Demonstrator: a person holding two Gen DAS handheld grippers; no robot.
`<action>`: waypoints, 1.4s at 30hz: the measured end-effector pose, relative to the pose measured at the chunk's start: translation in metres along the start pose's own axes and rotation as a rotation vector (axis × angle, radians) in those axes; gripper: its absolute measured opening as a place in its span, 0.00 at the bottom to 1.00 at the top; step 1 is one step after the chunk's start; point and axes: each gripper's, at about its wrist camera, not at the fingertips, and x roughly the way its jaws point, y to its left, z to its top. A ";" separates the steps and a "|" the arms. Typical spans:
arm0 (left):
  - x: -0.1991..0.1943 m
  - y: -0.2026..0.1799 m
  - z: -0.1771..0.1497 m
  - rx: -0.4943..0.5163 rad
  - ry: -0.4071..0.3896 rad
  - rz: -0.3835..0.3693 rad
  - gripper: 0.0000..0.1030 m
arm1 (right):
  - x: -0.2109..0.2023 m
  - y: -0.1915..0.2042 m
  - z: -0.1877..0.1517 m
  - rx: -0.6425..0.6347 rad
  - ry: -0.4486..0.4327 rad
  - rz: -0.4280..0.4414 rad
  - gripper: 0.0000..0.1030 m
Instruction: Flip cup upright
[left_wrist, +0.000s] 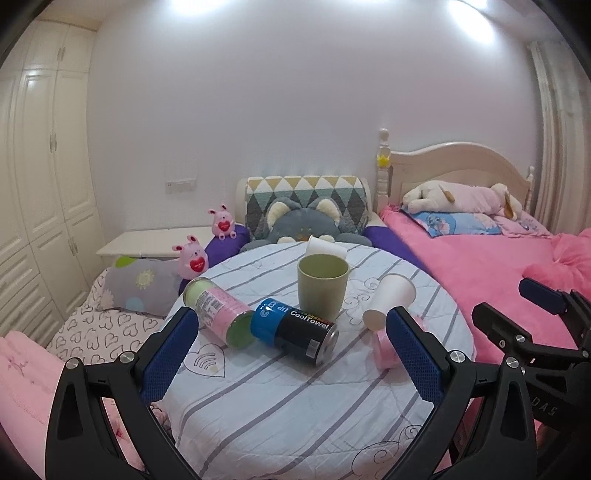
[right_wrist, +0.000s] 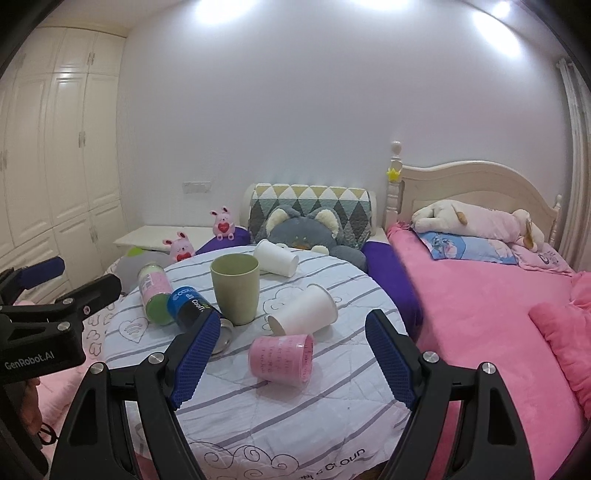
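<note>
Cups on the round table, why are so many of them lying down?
Only the green cup stands upright. Two white paper cups, a pink cup and two cans lie tipped on their sides. Nothing looks spilled.

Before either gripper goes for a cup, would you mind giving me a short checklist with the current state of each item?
1. Right gripper open: ok, jaws wide, nothing held.
2. Left gripper open: ok, nothing held.
3. Cup to flip in front: ok, pink cup lies on its side between the right fingers' line of view.
4. Other tipped cups: not ok yet, two white cups also lie on their sides.
5. Green cup upright: ok.
6. Clear approach: cannot tell, the black can lies close by the right gripper's left finger.
</note>
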 end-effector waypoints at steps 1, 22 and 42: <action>0.000 -0.001 0.000 0.001 0.001 -0.002 1.00 | 0.000 0.000 -0.001 -0.002 -0.002 -0.005 0.80; 0.015 -0.016 0.012 -0.006 0.026 0.008 1.00 | 0.001 -0.009 0.006 0.010 -0.040 0.000 0.80; 0.028 -0.034 0.029 0.011 0.018 0.054 1.00 | 0.013 -0.033 0.018 0.041 -0.068 0.032 0.80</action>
